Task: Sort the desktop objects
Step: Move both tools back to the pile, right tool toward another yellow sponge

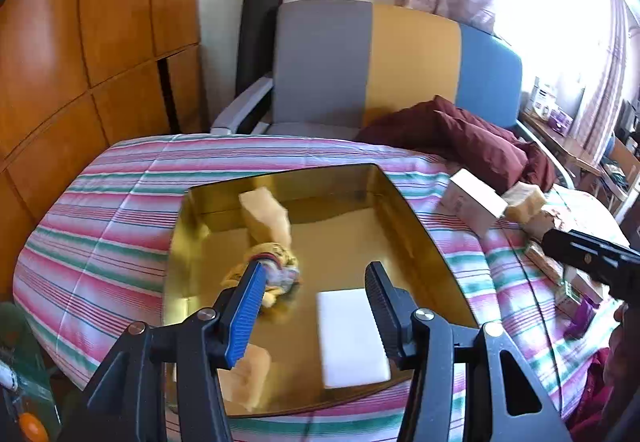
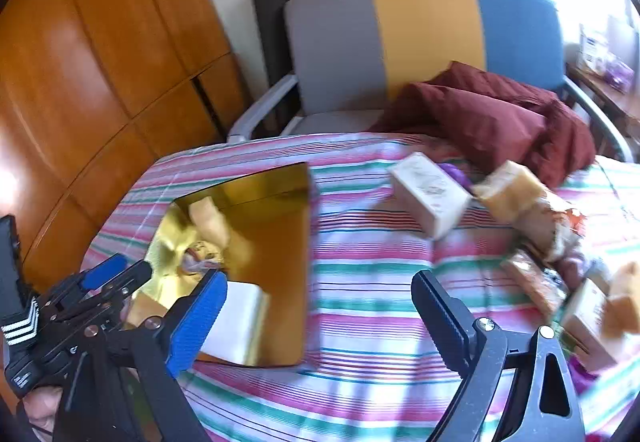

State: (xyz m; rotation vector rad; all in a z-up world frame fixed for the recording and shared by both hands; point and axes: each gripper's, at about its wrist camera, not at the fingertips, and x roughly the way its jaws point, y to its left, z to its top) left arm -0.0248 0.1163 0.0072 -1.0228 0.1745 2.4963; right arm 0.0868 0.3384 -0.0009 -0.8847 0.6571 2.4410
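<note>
Gold metal tray (image 1: 404,201) on striped bedspread (image 1: 100,226), glossy, rectangular; holds white block (image 1: 352,338), yellow sponge chunks (image 1: 266,217), crumpled wrapper (image 1: 280,270). Left tool (image 1: 316,282) over tray, jaws apart, empty. Right tool (image 2: 320,302) wide open, empty. Cartons (image 2: 430,191) well right of tray.

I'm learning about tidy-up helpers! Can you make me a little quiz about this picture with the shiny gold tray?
1. True or false: the white block lies inside the gold tray.
2. What is the left gripper holding? A) a sponge B) nothing C) a box
3. Which colour is the cushion by the chair?

Key:
1. True. It rests on the tray floor, near the yellow sponge.
2. B. Its jaws stand open over the tray, with nothing pressed between them.
3. Dark red. The right gripper is open too, above the striped cover.
</note>
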